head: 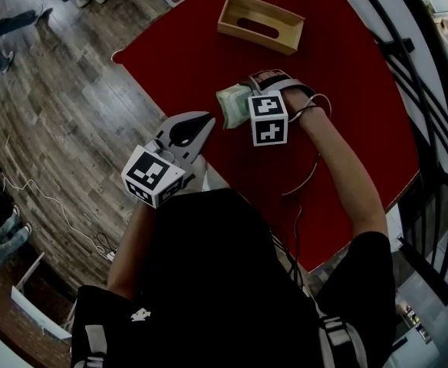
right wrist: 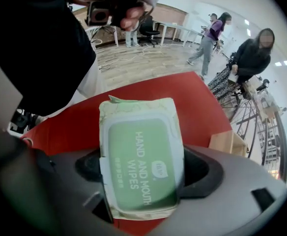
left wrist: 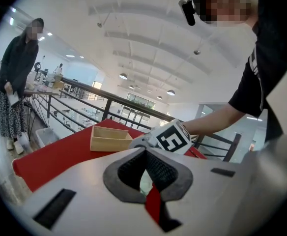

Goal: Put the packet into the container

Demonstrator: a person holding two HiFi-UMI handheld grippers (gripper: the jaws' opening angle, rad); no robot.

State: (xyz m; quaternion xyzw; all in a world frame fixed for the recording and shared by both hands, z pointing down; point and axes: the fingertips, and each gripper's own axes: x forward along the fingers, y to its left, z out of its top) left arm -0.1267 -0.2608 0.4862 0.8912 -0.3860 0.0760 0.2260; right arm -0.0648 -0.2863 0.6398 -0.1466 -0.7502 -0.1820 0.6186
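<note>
Pinching the pale green soft wipes packet point(right wrist: 139, 132), the right gripper point(right wrist: 141, 170) holds only its near end; the rest overhangs past the fingers. The light wooden open box point(head: 260, 23) sits well apart on the red table point(head: 347, 90). The left gripper point(head: 197, 129) has its fingers pressed together, empty. Risk: the limp pack sags, slips, or snags the box rim.

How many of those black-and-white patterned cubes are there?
2. One cube sits on the left gripper, lower left in the head view. The other cube sits on the right gripper, whose jaws hold the packet of wipes. None seems hidden.
</note>
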